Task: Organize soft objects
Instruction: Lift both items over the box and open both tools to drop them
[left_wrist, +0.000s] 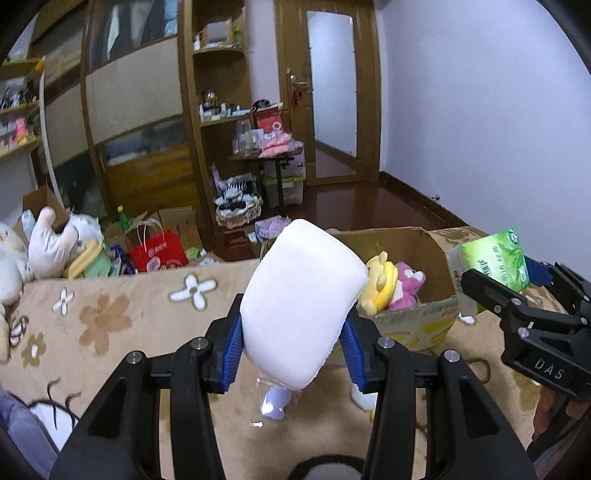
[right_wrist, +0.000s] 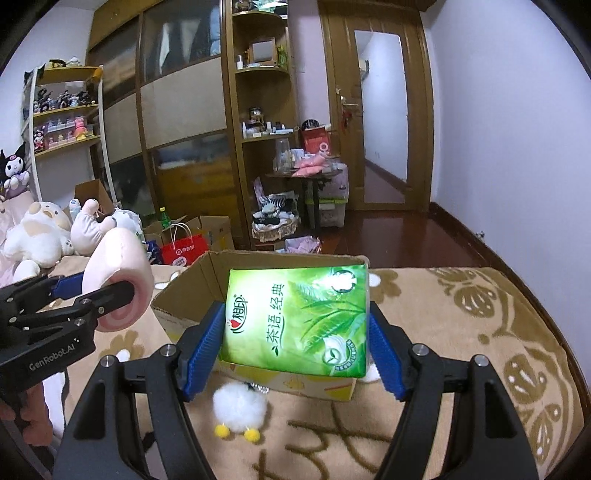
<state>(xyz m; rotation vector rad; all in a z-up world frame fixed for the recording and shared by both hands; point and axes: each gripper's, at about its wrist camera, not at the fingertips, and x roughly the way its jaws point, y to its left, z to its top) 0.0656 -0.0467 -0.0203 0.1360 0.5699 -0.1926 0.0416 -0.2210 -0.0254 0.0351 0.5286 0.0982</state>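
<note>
Both pairs of tongs are held up above the beige flowered blanket (right_wrist: 480, 314) that covers the bed, each with something soft clamped in it. The left tongs (left_wrist: 293, 343) are pressed together on a pale pink plush roll (left_wrist: 301, 299), its blue pads (left_wrist: 232, 347) squeezing both flanks; seen from the right-hand camera the same roll (right_wrist: 118, 280) shows a pink spiral on its end face. The right tongs (right_wrist: 295, 354) are clamped on a green tissue pack (right_wrist: 299, 317) with leaves and Chinese lettering printed on it, the pack sitting tilted between the blue pads (right_wrist: 201, 350). In the left camera's view the right tongs (left_wrist: 524, 291) sit off to the right with the green pack (left_wrist: 495, 260) sticking up out of them. Just beyond both loads lies an open cardboard box (left_wrist: 417, 321) on the blanket, and inside it are a yellow plush toy (left_wrist: 380, 284) and a pink plush toy (left_wrist: 406, 286) lying against each other. On the blanket near the box, under the right tongs, lies a small white fluffy chick (right_wrist: 240, 410) with yellow feet. Far off to the left a heap of white stuffed animals (right_wrist: 40, 232) is piled at the bed's edge, with a red paper bag (right_wrist: 184, 251) on the floor beyond.
</note>
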